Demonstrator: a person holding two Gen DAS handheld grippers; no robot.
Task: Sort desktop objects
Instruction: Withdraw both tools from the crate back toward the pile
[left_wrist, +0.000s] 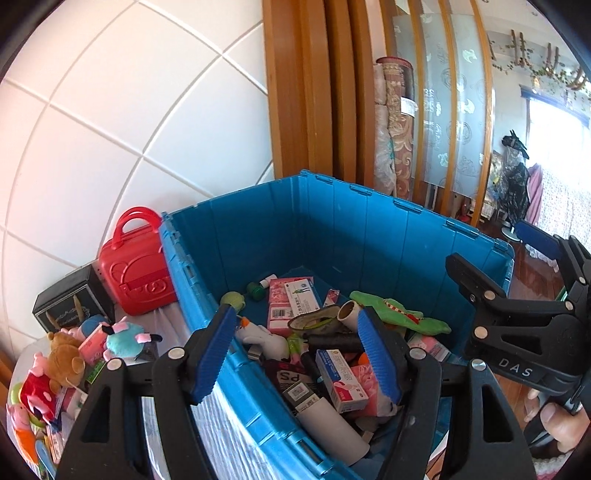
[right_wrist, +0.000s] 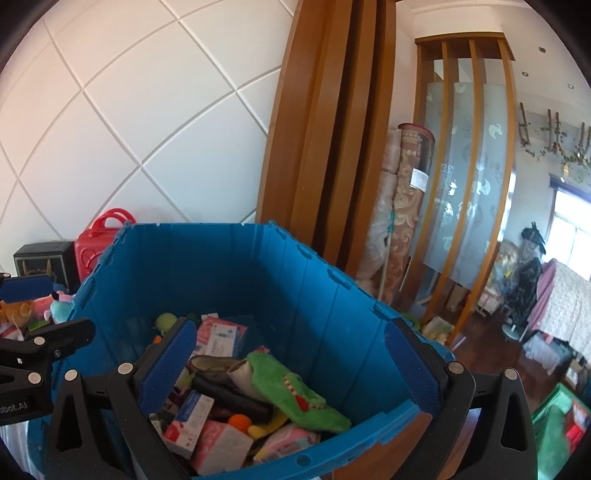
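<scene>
We saw a large blue plastic crate (left_wrist: 369, 229) filling the middle of both wrist views, standing at the right end of the worktop (left_wrist: 162, 317) against a white tiled wall (left_wrist: 110, 110). To its left, at the worktop's back edge, stood a red toy suitcase (left_wrist: 136, 273) touching the crate's wall, with a black box (left_wrist: 70, 302) just beside it. Nearer the worktop's front left corner lay a heap of plush toys (left_wrist: 55, 365), among them a brown bear (left_wrist: 64, 360) and a blue and pink one (left_wrist: 125, 338).

Our left gripper (left_wrist: 301, 354) hung over the crate's near left rim with its blue pads apart and nothing between them; one finger sat outside the crate wall and the other over the contents. Our right gripper (right_wrist: 291, 363) hovered above the crate's near right corner, its fingers spread wide and empty. In the left wrist view the right gripper also showed at the right edge, held by a hand (left_wrist: 554, 421).

Inside the crate the sorted things lay piled: a green crocodile plush (right_wrist: 291, 391) toward the right side, a white cardboard tube (left_wrist: 332, 421) at the near wall, a blue and white carton (left_wrist: 341, 380) on pink packets (right_wrist: 221, 443), a black cylinder (right_wrist: 232, 398), and a small orange ball (right_wrist: 239, 421).
</scene>
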